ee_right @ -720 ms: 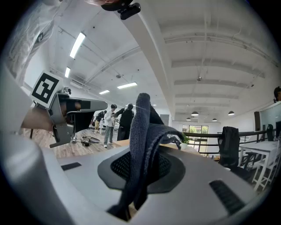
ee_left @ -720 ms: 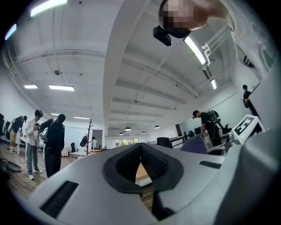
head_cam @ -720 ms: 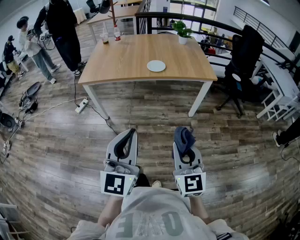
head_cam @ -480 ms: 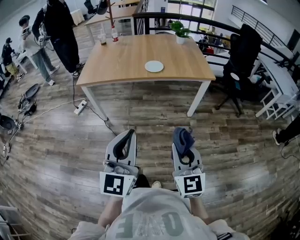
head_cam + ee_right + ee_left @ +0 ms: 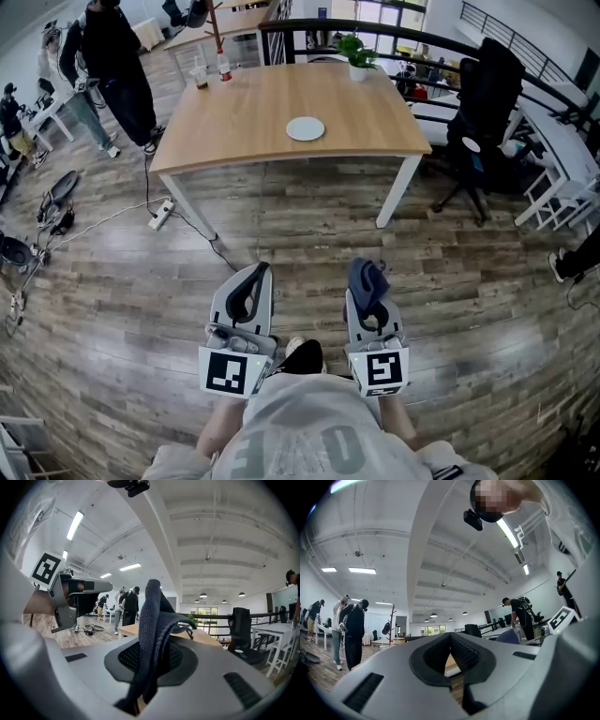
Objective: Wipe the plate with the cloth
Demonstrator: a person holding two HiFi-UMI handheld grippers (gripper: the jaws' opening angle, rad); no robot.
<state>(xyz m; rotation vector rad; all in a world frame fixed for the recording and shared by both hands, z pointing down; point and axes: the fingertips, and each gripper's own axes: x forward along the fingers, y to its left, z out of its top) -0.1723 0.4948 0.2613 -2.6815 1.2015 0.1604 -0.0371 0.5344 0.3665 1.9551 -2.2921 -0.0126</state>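
Black shoe (image 5: pixel 305 355) just swung forward, heading for the round white plate (image 5: pixel 306 128); right gripper (image 5: pixel 368 298) pinches the dark blue cloth (image 5: pixel 367 272), left gripper (image 5: pixel 251 281) closed on nothing

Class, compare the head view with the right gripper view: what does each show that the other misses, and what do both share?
Only the head view shows the white plate and the power strip. Only the right gripper view shows the ceiling lights. Both show the dark cloth clamped in the right gripper, the wooden table, the potted plant and the black chair.
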